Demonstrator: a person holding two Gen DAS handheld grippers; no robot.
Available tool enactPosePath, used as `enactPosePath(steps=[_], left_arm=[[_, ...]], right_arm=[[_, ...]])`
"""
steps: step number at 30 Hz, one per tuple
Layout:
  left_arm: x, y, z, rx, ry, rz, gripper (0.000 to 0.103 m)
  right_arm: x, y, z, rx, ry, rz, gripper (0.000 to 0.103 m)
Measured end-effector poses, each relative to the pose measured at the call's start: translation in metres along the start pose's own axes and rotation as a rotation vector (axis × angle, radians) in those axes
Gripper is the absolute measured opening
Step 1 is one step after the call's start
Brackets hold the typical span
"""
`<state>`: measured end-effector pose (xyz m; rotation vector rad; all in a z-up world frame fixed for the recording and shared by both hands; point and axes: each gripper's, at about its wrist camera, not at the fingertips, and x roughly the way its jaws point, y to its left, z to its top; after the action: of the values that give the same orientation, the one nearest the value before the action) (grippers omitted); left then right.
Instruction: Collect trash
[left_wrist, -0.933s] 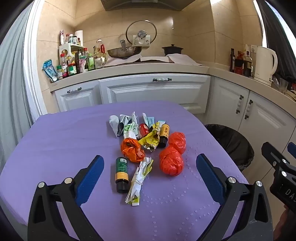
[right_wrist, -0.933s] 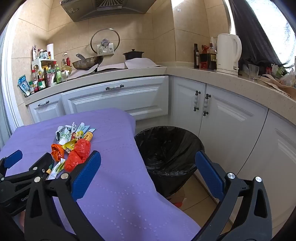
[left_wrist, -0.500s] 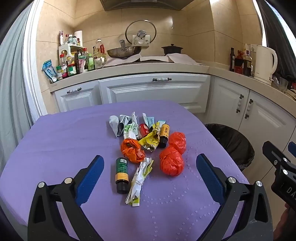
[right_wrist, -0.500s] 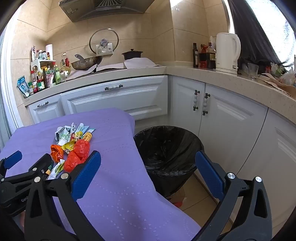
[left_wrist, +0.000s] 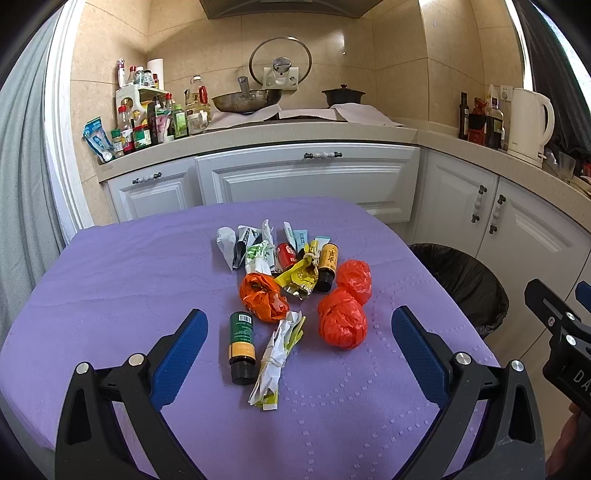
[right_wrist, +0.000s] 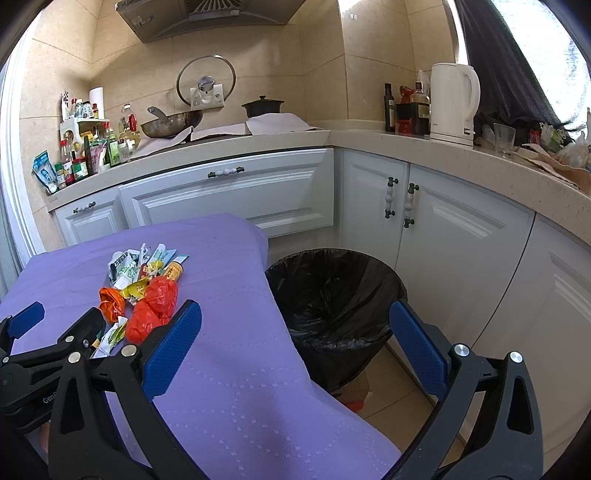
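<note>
A pile of trash lies mid-table on the purple cloth (left_wrist: 110, 288): two red crumpled bags (left_wrist: 342, 323), an orange bag (left_wrist: 260, 297), a green-label bottle (left_wrist: 241, 347), a folded wrapper (left_wrist: 279, 356), a yellow wrapper (left_wrist: 301, 277), a brown bottle (left_wrist: 327, 267) and pale wrappers (left_wrist: 255, 243). My left gripper (left_wrist: 295, 350) is open and empty, just before the pile. My right gripper (right_wrist: 295, 343) is open and empty, over the table's right edge, facing the black-lined bin (right_wrist: 334, 295). The pile also shows in the right wrist view (right_wrist: 147, 299).
The bin (left_wrist: 461, 280) stands on the floor right of the table, against white cabinets (left_wrist: 306, 181). The counter holds a kettle (right_wrist: 452, 105), bottles (left_wrist: 147, 122), a wok (left_wrist: 245, 99) and a pot (right_wrist: 262, 107). A curtain (left_wrist: 22, 203) hangs at left.
</note>
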<state>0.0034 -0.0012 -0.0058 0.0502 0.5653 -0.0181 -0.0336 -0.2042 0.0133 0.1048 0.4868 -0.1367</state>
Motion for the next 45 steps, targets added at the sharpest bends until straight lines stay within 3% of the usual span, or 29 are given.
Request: enactPosePath(steps=[45], left_arm=[[0.0022,0.0015,-0.0034,0.001,0.012,0.006,0.097]], right_arm=[[0.0051,-0.0032,-0.0023,0.005,0.006,0.001,0.100]])
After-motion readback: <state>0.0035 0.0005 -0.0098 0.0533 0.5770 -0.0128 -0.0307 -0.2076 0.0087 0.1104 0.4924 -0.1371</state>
